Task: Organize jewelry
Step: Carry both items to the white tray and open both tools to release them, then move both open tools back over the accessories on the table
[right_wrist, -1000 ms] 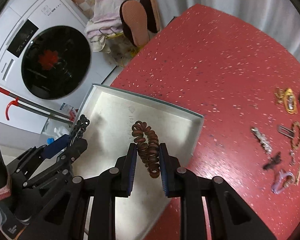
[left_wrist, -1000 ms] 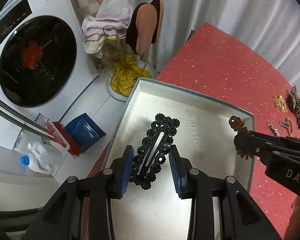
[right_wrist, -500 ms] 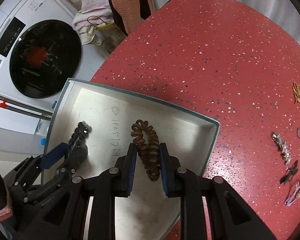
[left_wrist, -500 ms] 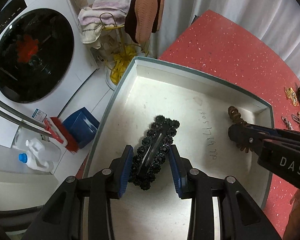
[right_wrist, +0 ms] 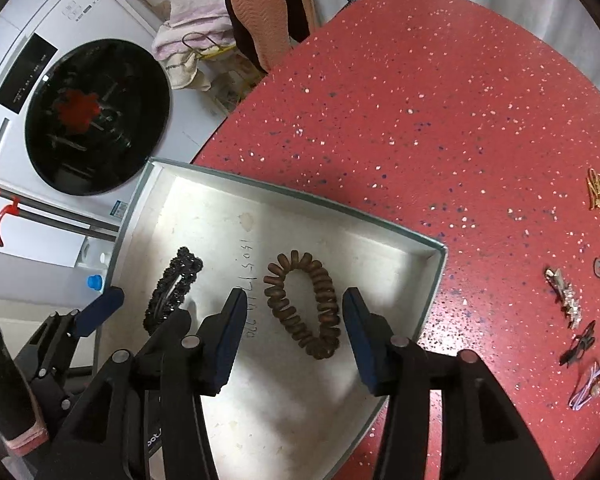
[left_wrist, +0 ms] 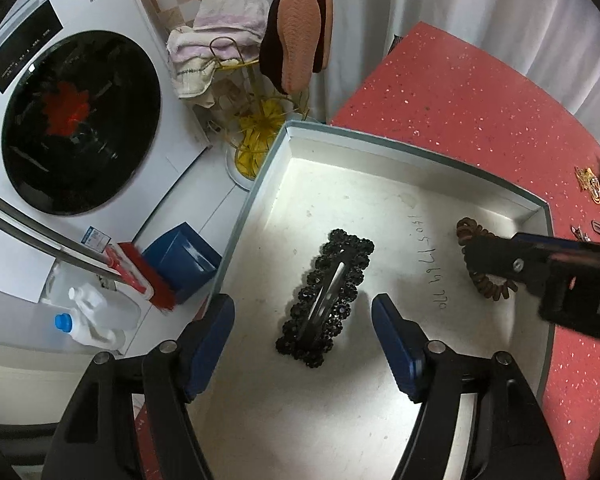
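A white shallow box (left_wrist: 412,150) (right_wrist: 296,196) sits at the left end of the red speckled table. A black beaded hair clip (left_wrist: 326,296) (right_wrist: 174,292) lies on the box floor between the jaws of my left gripper (left_wrist: 302,342) (right_wrist: 140,312), which are opening and stand clear of it. A brown spiral hair tie (right_wrist: 304,304) (left_wrist: 482,266) lies flat on the box floor further right. The jaws of my right gripper (right_wrist: 294,328) are opening around it, the pads off it. In the left wrist view that gripper's finger hides part of the tie.
Several small pieces of jewelry and clips (right_wrist: 580,320) lie on the red table (right_wrist: 420,100) at the right. Off the table's left edge stand a washing machine (left_wrist: 72,120), a blue dustpan (left_wrist: 180,258), a plastic jug (left_wrist: 96,316), and a rack with slippers (left_wrist: 296,48) and towels.
Both grippers sank into the box and opened. The black clip and the brown hair tie, held a moment ago, now lie loose on the box floor.
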{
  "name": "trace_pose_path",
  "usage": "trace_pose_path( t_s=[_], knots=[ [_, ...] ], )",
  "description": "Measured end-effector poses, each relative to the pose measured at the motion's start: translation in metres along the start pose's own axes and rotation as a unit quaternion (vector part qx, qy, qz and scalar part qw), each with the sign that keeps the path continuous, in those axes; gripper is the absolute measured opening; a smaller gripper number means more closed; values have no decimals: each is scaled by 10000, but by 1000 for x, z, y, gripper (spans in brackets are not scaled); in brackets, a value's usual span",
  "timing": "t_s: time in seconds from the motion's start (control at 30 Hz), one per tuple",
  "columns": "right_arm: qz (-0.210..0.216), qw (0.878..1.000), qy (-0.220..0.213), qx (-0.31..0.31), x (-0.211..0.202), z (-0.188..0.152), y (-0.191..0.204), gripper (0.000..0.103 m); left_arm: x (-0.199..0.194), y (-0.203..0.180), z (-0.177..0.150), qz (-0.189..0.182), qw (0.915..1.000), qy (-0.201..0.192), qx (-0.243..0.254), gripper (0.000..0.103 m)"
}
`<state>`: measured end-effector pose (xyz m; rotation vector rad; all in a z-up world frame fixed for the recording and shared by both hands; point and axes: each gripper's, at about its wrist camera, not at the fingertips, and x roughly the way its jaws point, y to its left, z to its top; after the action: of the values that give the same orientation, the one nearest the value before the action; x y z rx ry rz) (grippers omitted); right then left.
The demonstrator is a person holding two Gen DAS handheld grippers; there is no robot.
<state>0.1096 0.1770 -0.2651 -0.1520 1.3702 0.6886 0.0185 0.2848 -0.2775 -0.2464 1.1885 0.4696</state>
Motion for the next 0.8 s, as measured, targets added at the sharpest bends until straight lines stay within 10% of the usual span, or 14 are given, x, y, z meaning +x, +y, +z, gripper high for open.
trace_pose_path(
  t_s=[0.1, 0.17, 0.8],
  knots=[
    [55, 9999, -107, 47, -12, 2, 0, 57, -8, -1, -2, 0, 10000, -43, 41, 78],
    [98, 9998, -175, 81, -21, 2, 0, 61, -13, -1, -3, -41, 10000, -65, 24, 103],
    [-6, 9942, -489, 957, -100, -53, -74, 84, -73, -50, -14, -425, 9976, 95, 533, 103]
  ],
)
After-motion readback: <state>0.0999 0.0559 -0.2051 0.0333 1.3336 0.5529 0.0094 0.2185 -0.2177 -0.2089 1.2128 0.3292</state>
